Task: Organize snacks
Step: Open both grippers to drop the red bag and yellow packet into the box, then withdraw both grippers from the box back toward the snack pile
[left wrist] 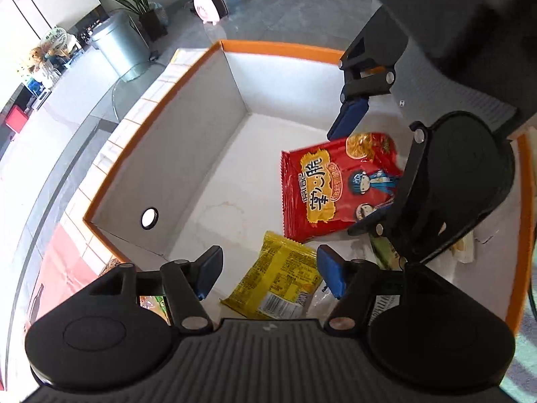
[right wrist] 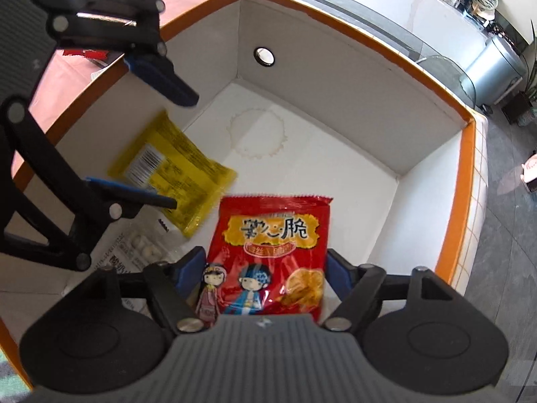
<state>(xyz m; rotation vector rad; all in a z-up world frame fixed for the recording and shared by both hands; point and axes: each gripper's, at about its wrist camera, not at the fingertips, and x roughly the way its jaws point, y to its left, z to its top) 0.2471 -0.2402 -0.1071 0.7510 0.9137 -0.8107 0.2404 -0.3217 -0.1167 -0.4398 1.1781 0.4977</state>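
Inside the orange-rimmed box (right wrist: 466, 181) lie the red snack packet (right wrist: 272, 245), the yellow snack packet (right wrist: 174, 171) and what may be a clear-wrapped pack (right wrist: 141, 248), so packing looks underway, with the left gripper (left wrist: 270, 273) and right gripper (right wrist: 265, 270) both spread open, gripping nothing.

The box (left wrist: 255, 47) is white inside with an orange rim. One snack packet (right wrist: 268, 245) is red with cartoon figures — the other (right wrist: 174, 171) yellow, barcoded.

Black linkage grippers, blue pads on fingers (left wrist: 209, 273), silver pivot screws, ribbed grey housing.
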